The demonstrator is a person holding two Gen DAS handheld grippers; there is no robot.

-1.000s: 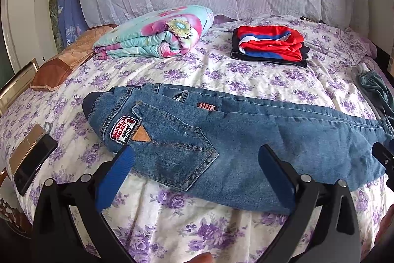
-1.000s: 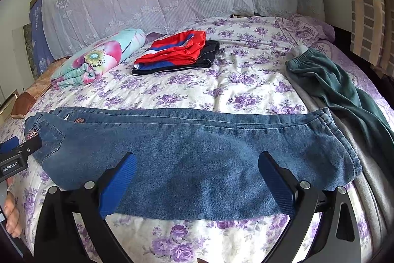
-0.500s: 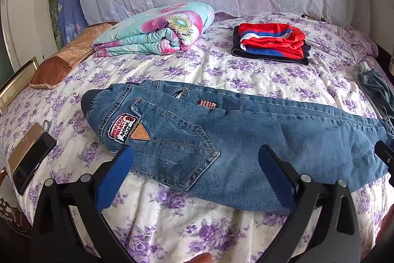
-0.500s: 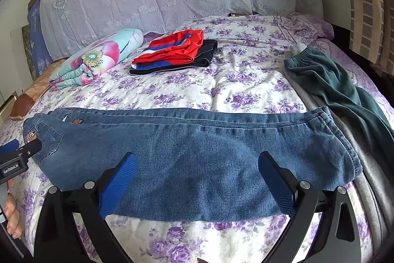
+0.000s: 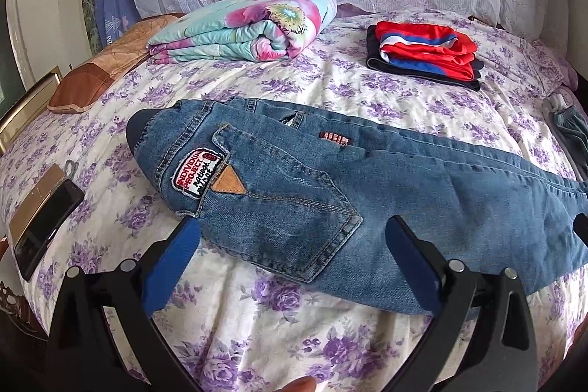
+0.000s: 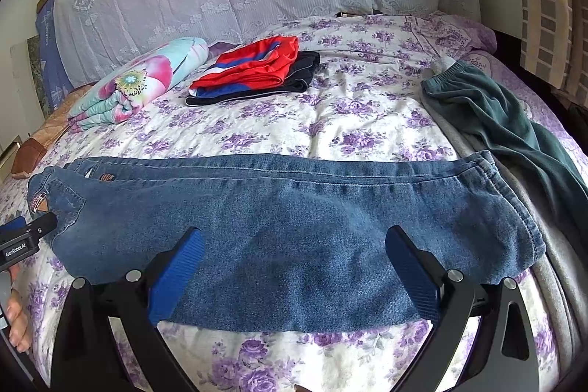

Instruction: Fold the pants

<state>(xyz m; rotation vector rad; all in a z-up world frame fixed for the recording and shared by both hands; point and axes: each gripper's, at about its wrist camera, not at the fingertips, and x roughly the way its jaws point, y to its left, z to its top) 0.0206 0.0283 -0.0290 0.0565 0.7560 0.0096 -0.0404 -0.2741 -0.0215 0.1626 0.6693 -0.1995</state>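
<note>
Jeans laid out across the bed, both claws open and empty.

The jeans (image 6: 294, 219) lay flat on the flowered bedspread (image 6: 367, 120), already doubled leg on leg, their length running side to side. The left claw (image 5: 290, 256) hung spread wide by the waist and back pocket; the right claw (image 6: 290, 263) gaped near the leg, closer to the cuffs.
</note>
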